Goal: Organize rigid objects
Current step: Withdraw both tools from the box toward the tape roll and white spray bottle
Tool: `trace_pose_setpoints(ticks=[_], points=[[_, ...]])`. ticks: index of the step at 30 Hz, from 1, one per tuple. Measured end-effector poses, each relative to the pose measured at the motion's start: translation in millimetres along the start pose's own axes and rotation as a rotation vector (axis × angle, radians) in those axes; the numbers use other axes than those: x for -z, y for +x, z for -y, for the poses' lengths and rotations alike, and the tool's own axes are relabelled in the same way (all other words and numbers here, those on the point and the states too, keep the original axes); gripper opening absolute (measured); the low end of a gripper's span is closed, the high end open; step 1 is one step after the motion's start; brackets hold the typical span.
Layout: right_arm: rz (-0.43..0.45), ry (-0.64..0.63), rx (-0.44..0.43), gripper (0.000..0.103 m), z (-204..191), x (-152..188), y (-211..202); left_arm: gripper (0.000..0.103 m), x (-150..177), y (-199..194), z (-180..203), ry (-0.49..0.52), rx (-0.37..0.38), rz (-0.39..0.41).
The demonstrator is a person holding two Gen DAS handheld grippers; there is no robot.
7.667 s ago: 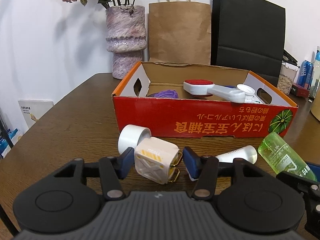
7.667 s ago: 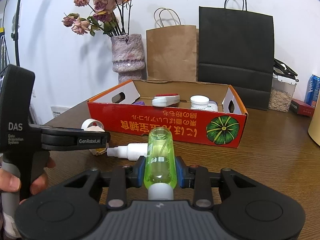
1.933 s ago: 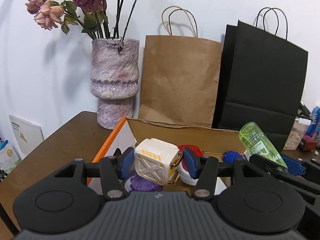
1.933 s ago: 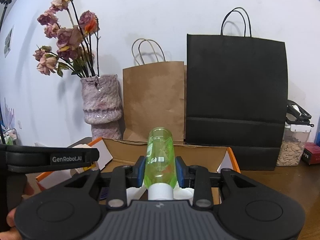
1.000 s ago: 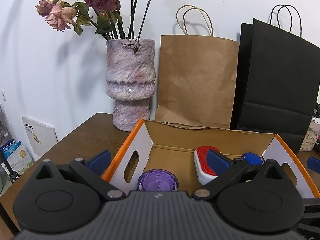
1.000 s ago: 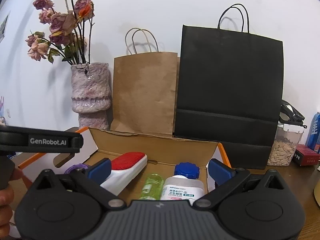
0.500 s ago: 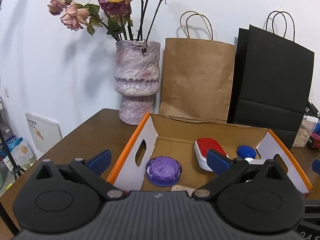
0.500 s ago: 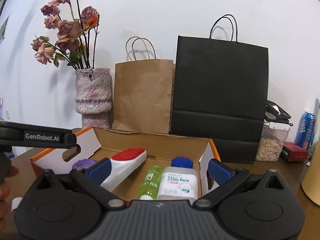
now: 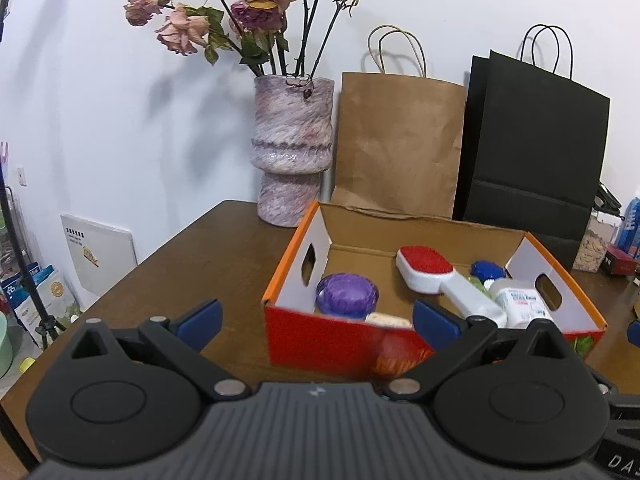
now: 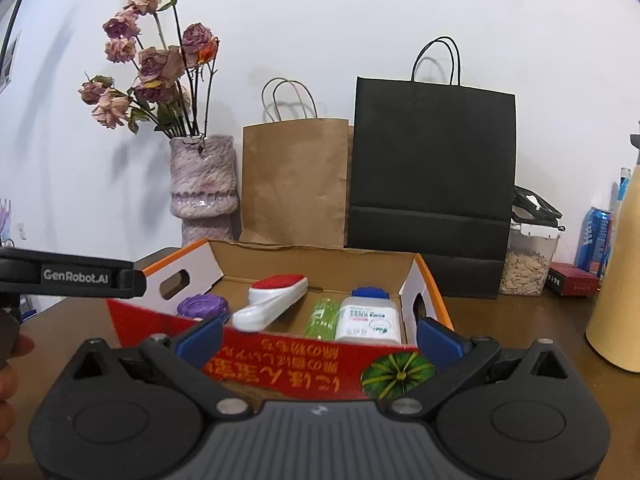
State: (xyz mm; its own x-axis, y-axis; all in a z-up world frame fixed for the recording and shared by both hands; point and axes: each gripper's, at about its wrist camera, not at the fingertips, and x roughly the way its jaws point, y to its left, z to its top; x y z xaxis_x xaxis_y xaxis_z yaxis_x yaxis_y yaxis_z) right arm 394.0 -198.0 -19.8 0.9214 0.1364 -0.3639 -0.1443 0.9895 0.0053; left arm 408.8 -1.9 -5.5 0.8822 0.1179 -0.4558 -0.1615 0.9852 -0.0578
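A red cardboard box (image 9: 340,340) (image 10: 304,368) sits on the brown table. Inside it lie a purple round jar (image 9: 346,295) (image 10: 202,305), a red-topped white brush (image 9: 436,276) (image 10: 272,300), a white bottle with a blue cap (image 9: 516,302) (image 10: 369,318), a green bottle (image 10: 322,318) and the top of a cream cube (image 9: 388,320) by the near wall. My left gripper (image 9: 316,320) hangs open in front of the box's near left corner, holding nothing. My right gripper (image 10: 318,336) is open before the front wall, also holding nothing.
A purple vase (image 9: 292,152) with dried roses, a brown paper bag (image 9: 396,148) and a black paper bag (image 9: 532,152) stand behind the box. A jar of seeds (image 10: 528,264), a blue can (image 10: 594,236) and a tan object (image 10: 620,280) stand at the right.
Both grippers have let go of the cube and the green bottle, which now lie in the box. Both have since drawn back toward me, so the box's red front wall shows again.
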Motion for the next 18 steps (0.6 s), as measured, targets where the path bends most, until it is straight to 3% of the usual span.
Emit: trace_pose_setpoints(ticks=[18], points=[[-0.036, -0.001, 0.0, 0.103, -15.1, 29.3, -47.2, 0.103, 42.2, -42.3, -13.6, 0.09, 0.032, -0.029]])
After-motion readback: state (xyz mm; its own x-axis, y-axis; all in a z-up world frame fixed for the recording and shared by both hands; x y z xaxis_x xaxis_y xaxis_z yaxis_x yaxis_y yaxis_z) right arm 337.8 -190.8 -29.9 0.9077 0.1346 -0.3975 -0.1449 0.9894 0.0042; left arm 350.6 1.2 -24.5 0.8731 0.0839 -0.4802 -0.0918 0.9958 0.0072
